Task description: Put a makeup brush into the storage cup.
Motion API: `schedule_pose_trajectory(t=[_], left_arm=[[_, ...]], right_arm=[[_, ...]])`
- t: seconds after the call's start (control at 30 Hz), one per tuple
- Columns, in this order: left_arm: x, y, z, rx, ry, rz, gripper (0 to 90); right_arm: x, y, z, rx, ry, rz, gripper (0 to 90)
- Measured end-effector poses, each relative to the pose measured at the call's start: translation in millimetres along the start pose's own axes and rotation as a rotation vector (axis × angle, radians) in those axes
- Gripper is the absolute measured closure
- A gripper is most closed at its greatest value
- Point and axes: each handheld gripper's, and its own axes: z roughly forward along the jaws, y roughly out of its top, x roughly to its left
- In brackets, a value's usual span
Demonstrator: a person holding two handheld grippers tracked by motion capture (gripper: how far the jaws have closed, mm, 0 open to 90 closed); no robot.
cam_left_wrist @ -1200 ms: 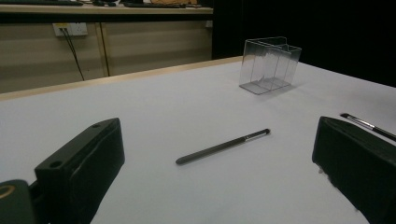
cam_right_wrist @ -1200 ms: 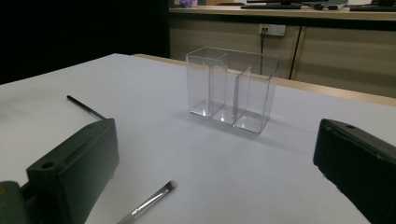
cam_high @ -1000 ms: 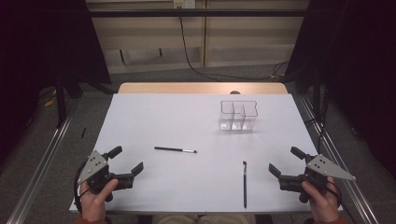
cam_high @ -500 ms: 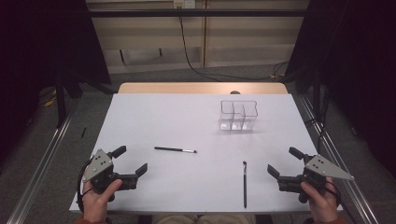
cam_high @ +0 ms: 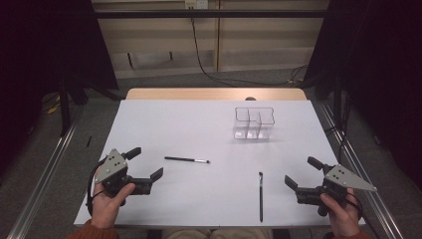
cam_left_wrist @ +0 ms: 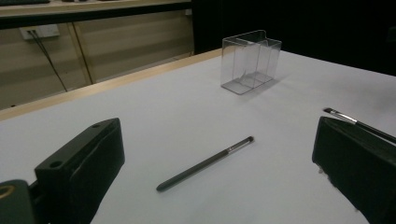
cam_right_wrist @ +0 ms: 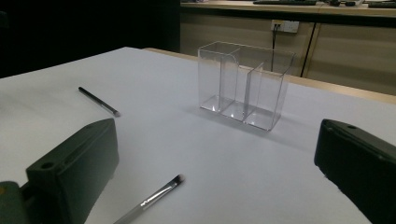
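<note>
Two slim dark brushes lie on the white table (cam_high: 199, 129). One brush (cam_high: 186, 160) lies crosswise left of centre; the other brush (cam_high: 260, 195) lies lengthwise near the front edge. A clear compartmented organizer (cam_high: 254, 123) stands empty at the back right. My left gripper (cam_high: 146, 162) is open, just left of the crosswise brush (cam_left_wrist: 205, 163), which lies ahead between its jaws. My right gripper (cam_high: 300, 170) is open, to the right of the lengthwise brush (cam_right_wrist: 152, 198). The organizer (cam_right_wrist: 243, 86) stands ahead of it.
The table's wooden far edge (cam_high: 214, 93) borders a drop to the floor. Metal rails (cam_high: 45, 174) run along both sides. Cables (cam_high: 199, 55) hang at the back wall. A person's hands hold both grippers at the front edge.
My left gripper has moved a little right and forward toward the crosswise brush. The right gripper has barely moved. Both stay open; the brushes and organizer are still.
</note>
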Motion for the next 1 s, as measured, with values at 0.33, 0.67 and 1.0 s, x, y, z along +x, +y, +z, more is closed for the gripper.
schedule_pose_trajectory(t=[0.33, 0.67, 1.0], left_arm=[[-0.6, 10.9, 14.3, -0.016, -0.017, 0.012, 2.4], [5.8, 22.2, 25.4, -0.013, -0.044, 0.011, 2.5], [2.9, 33.2, 33.2, -0.022, -0.062, 0.021, 2.5]], right_arm=[[0.9, -0.5, -3.9, -0.002, -0.005, -0.001, 0.0], [1.2, -0.6, -3.7, 0.004, -0.001, 0.002, 0.0], [2.5, 0.0, -3.0, 0.002, 0.009, -0.001, 0.0]])
